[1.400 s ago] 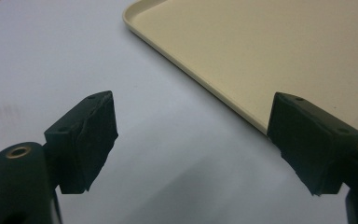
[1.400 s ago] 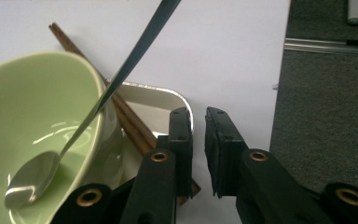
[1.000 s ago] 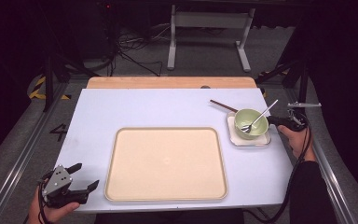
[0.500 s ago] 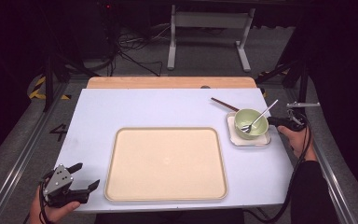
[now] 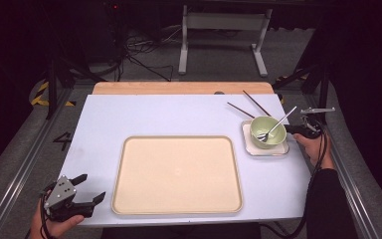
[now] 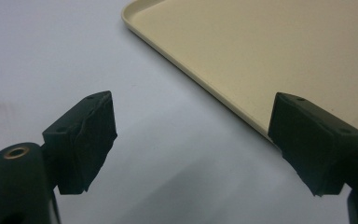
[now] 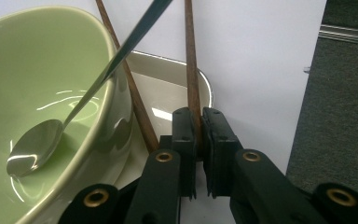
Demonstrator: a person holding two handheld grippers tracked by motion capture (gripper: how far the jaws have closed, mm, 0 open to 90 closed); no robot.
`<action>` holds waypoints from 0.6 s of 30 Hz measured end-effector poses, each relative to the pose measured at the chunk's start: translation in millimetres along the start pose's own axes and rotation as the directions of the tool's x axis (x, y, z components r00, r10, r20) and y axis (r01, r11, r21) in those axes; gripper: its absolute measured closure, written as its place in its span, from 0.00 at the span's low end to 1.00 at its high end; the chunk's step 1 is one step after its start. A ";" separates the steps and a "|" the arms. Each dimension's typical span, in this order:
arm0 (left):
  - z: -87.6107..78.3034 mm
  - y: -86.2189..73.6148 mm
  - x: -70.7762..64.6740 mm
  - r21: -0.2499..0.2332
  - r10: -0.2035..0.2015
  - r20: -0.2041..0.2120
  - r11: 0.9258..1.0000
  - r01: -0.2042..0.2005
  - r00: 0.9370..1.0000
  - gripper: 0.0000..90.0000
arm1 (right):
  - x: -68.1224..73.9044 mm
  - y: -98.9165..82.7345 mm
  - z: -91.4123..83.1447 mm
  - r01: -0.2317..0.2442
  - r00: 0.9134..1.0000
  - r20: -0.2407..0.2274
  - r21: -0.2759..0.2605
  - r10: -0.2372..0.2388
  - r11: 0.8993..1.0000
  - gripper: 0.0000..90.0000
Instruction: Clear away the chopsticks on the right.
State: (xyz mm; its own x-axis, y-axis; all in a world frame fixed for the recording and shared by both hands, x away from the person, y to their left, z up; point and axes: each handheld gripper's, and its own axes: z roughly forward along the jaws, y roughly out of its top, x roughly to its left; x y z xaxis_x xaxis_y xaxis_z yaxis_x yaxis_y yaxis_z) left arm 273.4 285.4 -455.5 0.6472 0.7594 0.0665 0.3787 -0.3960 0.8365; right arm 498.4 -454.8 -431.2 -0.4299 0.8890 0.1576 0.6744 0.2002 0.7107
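Your right tongs pinch one chopstick just right of the green bowl, left tongs open and empty; lifting carelessly could knock the spoon or bowl.

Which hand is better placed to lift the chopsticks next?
Right. The right gripper has just been closing and pinches one chopstick beside the bowl. The left gripper stands open by the tray, far off.
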 end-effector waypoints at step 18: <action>-2.6 1.5 1.6 -0.016 -0.002 -0.009 1.000 0.002 1.000 0.18 | 5.2 2.4 -30.0 0.018 0.994 0.112 -0.073 -0.009 0.997 0.95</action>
State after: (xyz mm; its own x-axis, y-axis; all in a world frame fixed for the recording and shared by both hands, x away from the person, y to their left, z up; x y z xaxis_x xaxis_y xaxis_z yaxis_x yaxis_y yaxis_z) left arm 273.3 287.3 -452.8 0.6405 0.7648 0.0692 0.3698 -0.3861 0.8451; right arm 479.8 -462.0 -408.2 -0.3662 0.9277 0.0730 0.6215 0.1854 0.7612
